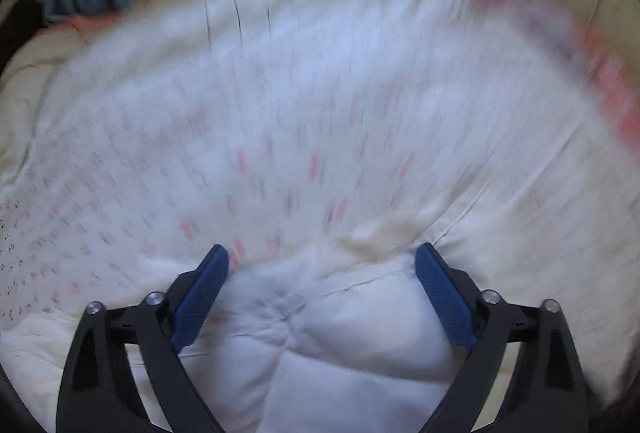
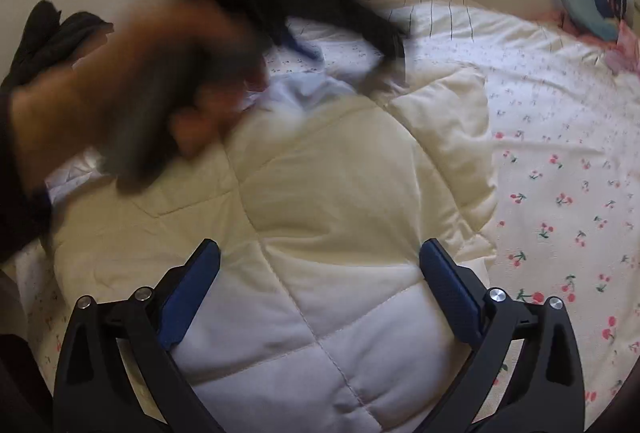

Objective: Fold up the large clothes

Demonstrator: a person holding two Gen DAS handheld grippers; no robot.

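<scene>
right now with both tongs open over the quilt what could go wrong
1. Both views show motion blur, the left tongs most of all; closing at speed could miss the cream quilt or pinch only a thin top layer that slips out.
2. The left hand sits blurred above the quilt ahead of the right tongs; the two could collide.
3. The quilt lies on a cherry-print sheet; a deep grab near the edge might catch both.

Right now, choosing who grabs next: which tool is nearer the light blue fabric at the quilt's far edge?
Left. The blurred left tool is just beyond the light blue fabric. The right tool hangs over the quilt's near end, across the quilt from it.
</scene>
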